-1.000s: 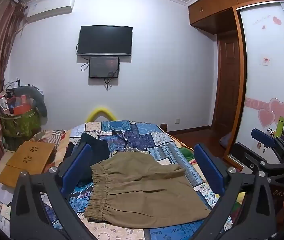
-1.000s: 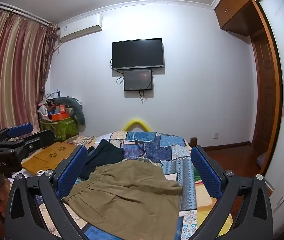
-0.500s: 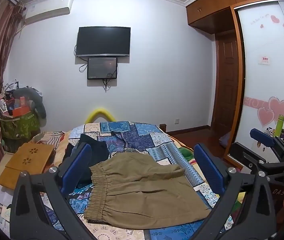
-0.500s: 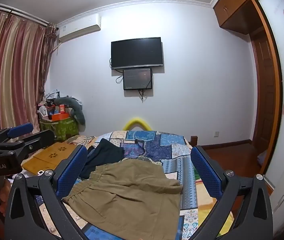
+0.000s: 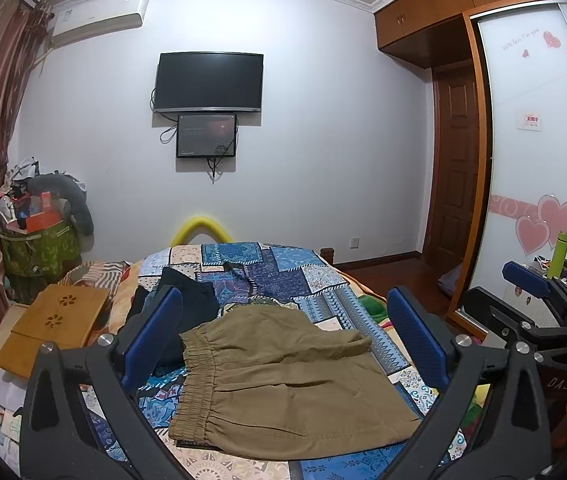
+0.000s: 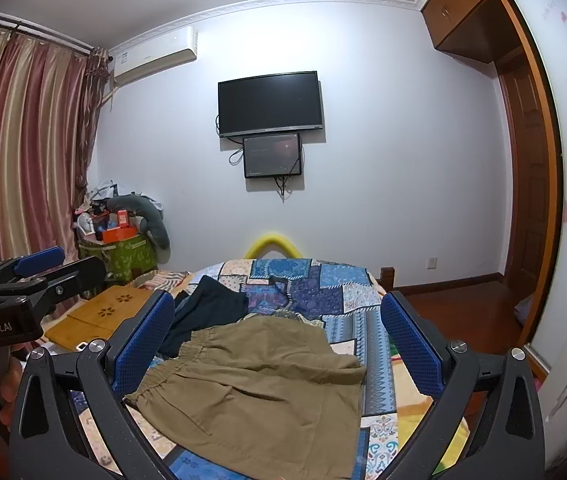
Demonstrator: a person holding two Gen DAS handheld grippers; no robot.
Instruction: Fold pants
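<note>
Khaki pants (image 5: 283,376) lie flat on the patchwork bedspread (image 5: 283,276), already doubled over. Elastic waistband faces the curtain side, hems toward the wardrobe side; long axis runs across the bed. Dark garment (image 5: 187,300) lies just behind the waistband. Left hand-held gripper (image 5: 283,340) and right hand-held gripper (image 6: 277,344) both hover above the pants, jaws spread wide, empty.

Pants (image 5: 283,376): matt khaki woven cloth, gathered elastic waistband, soft creases. Bed (image 5: 323,280) cover: printed patchwork cloth, matt. Left hand-held gripper (image 5: 283,340): matt black plastic frame, shiny metal screws, blue textured pads (image 5: 415,336). Right hand-held gripper (image 6: 277,344): same finish. Folding tray (image 5: 55,324): smooth bamboo-like wood. Wardrobe (image 5: 423,8): glossy wood.
</note>
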